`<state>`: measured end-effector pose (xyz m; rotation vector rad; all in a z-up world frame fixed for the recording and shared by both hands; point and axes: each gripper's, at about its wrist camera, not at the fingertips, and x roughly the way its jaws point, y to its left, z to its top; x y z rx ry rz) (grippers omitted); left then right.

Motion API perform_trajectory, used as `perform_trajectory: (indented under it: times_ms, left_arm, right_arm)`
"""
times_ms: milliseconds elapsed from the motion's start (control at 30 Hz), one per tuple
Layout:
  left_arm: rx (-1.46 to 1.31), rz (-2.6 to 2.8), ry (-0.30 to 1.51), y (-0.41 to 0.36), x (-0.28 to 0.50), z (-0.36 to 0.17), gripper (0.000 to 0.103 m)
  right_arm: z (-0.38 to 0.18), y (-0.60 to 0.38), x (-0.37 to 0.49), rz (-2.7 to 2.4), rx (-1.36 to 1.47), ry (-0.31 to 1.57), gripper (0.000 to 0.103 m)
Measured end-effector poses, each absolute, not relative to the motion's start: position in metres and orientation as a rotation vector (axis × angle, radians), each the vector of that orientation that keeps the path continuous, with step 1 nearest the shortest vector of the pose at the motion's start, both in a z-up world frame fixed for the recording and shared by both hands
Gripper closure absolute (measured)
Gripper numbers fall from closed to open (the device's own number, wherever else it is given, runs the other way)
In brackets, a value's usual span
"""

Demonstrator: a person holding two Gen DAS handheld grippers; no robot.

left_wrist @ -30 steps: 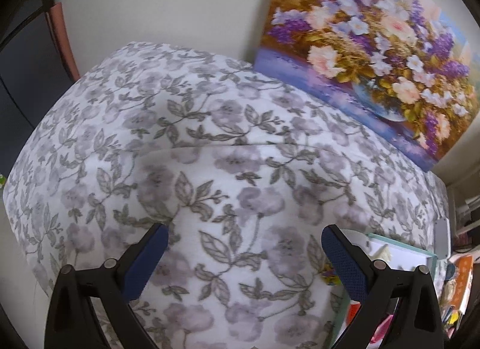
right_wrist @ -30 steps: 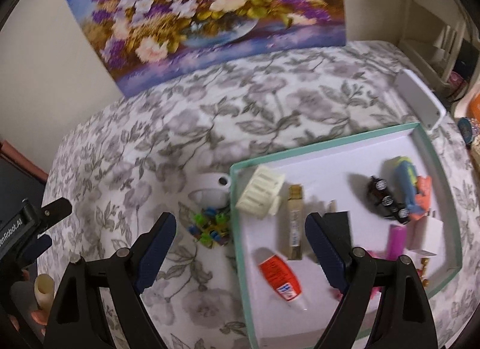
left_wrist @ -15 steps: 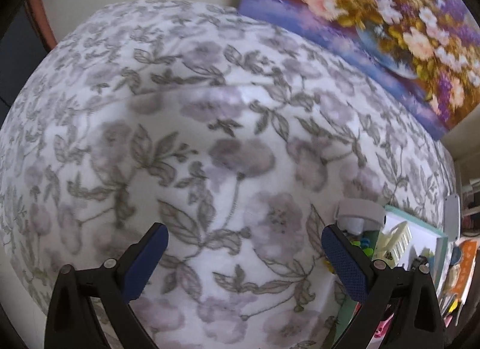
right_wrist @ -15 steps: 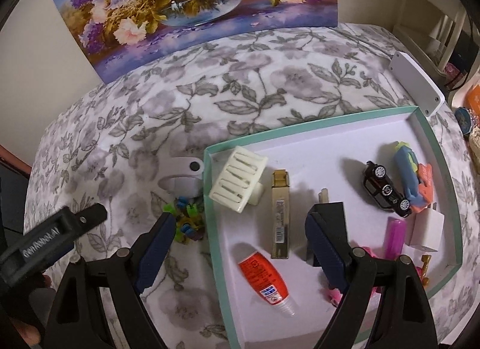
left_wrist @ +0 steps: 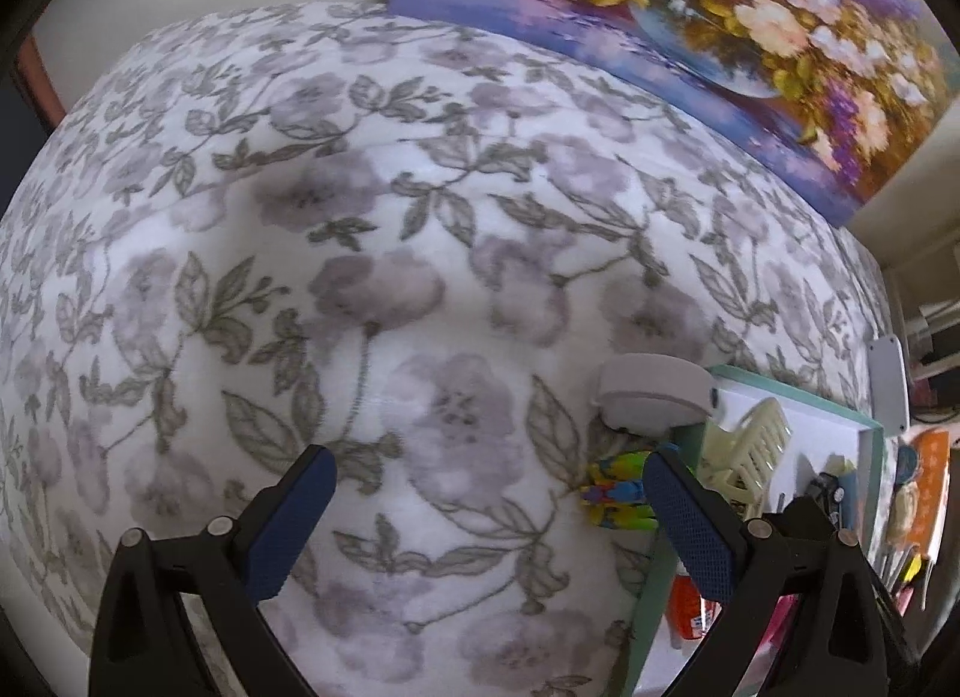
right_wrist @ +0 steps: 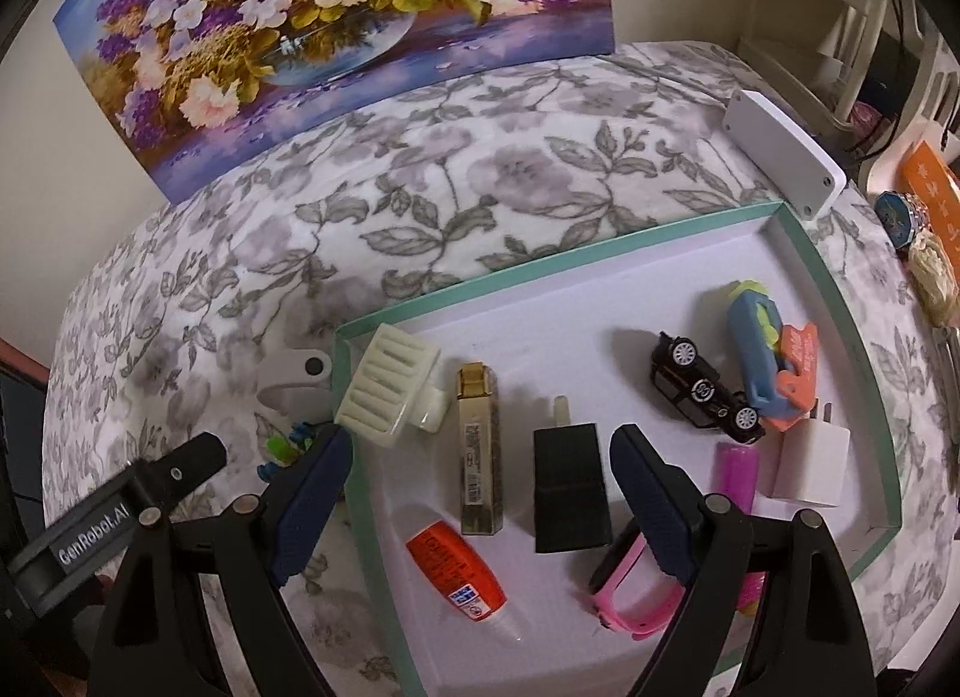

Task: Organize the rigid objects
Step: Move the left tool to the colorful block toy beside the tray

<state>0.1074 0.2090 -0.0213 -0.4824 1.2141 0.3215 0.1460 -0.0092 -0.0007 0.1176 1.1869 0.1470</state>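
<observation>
Both my grippers — left, right — spread, holding nothing | tray nearing, right | colourful toy — now showing, left of tray, half-hidden.

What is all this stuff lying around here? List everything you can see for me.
Tray: one, white with teal rim, on the cloth.
Vent clip: one, cream, tray's near-left corner.
Gold bar-shaped item: one, mid tray.
Charger: one, black, beside the gold item.
Glue tube: one, orange, front of tray.
Toy car: one, black, right part of tray.
Blue and orange toy: one, beside the car.
Plug adapter: one, white, tray's right edge.
Wristband: one, pink, front of tray.
Colourful small toy: one, outside the tray's left edge.
Flower painting: one, against the wall.
Left tool: open, empty.
Right tool: open, empty.
</observation>
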Motion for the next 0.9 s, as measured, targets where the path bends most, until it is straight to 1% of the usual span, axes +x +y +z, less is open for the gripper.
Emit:
perform_trajectory:
  times_ms: [367,533,833,867,900]
  left_arm:
    - [-0.436,0.274,1.228,0.183,0.116,-0.030,0.001]
    - [-0.400,0.252,1.233,0.172,0.121,-0.030,0.007]
    - [-0.374,0.242,1.244,0.167,0.125,-0.034,0.008]
    - [-0.371,0.243,1.247,0.166,0.126,-0.036,0.009]
    - [-0.369,0.242,1.250,0.166,0.126,-0.037,0.014]
  right_arm:
    - [-0.003,-0.023,0.149,0.114,0.151,1.196,0.015]
    - [-0.002,-0.025,0.149,0.103,0.154,1.196,0.015]
    - [-0.004,-0.029,0.150,0.092,0.166,1.209,0.015]
    - [-0.004,-0.029,0.150,0.092,0.165,1.209,0.015]
    - [-0.004,-0.029,0.150,0.091,0.164,1.210,0.015]
